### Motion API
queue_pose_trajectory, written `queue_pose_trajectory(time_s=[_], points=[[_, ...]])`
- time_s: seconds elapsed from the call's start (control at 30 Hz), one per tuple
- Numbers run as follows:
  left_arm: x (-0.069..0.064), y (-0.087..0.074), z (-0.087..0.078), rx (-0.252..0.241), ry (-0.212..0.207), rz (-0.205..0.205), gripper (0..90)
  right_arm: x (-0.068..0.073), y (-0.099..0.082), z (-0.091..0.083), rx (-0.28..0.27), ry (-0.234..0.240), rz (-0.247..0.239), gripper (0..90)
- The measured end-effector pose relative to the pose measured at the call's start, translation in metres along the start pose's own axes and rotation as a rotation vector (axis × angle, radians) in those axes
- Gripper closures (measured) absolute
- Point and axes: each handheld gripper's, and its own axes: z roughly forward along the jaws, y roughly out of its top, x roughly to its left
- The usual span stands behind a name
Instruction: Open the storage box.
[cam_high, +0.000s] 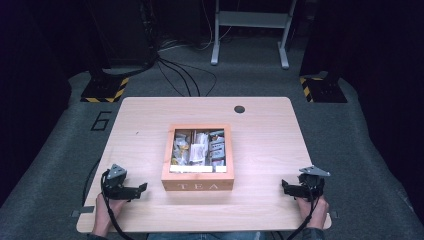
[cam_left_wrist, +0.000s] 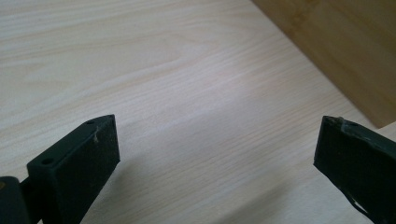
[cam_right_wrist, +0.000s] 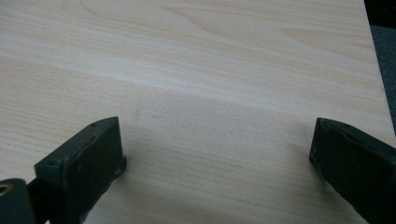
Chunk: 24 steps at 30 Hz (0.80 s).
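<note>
A wooden tea box (cam_high: 198, 172) is set near the middle of the table (cam_high: 260, 135), a little closer to the near edge than to the far one, with the word TEA on its front wall facing the person. Through its clear lid, packets of tea (cam_high: 198, 149) can be seen sorted into rows; how many compartments there are cannot be made out. The left gripper (cam_high: 141, 188) is held low over the table near the near left corner, pointed toward the box's left side and apart from it. Its jaws are spread wide, and nothing is caught between them. In the left gripper view, bare table (cam_left_wrist: 187, 93) is seen between the two black jaws, and a wall of the box (cam_left_wrist: 345, 51) is seen at the upper right, clear of the jaws. The right gripper (cam_high: 284, 186) is held near the near right corner, pointed toward the box's right side and well apart from it. Its jaws are likewise spread wide with nothing between them, and in the right gripper view plain wood (cam_right_wrist: 210, 93) is seen between the jaws, with the table's edge at the far right. Each gripper is grasped by a hand (cam_high: 106, 207) entering from the near edge, and a cable is trailed from each. A small round hole (cam_high: 239, 109) is cut in the table near the far edge, right of centre.
</note>
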Motion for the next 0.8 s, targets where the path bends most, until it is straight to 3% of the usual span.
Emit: queue_pose_trajectory(time_s=[0.1, 0.43, 0.8], points=[[-0.005, 0.003, -0.003, -0.019, -0.008, 0.011, 0.0, 0.0, 0.0, 0.0, 0.0, 0.0, 0.0, 2.4], [-0.033, 0.014, -0.02, -0.102, -0.096, 0.062, 0.1, 0.0, 0.0, 0.0, 0.0, 0.0, 0.0, 2.4], [-0.052, 0.021, -0.013, -0.122, -0.161, 0.096, 0.7, 0.0, 0.0, 0.0, 0.0, 0.002, -0.004, 2.7]])
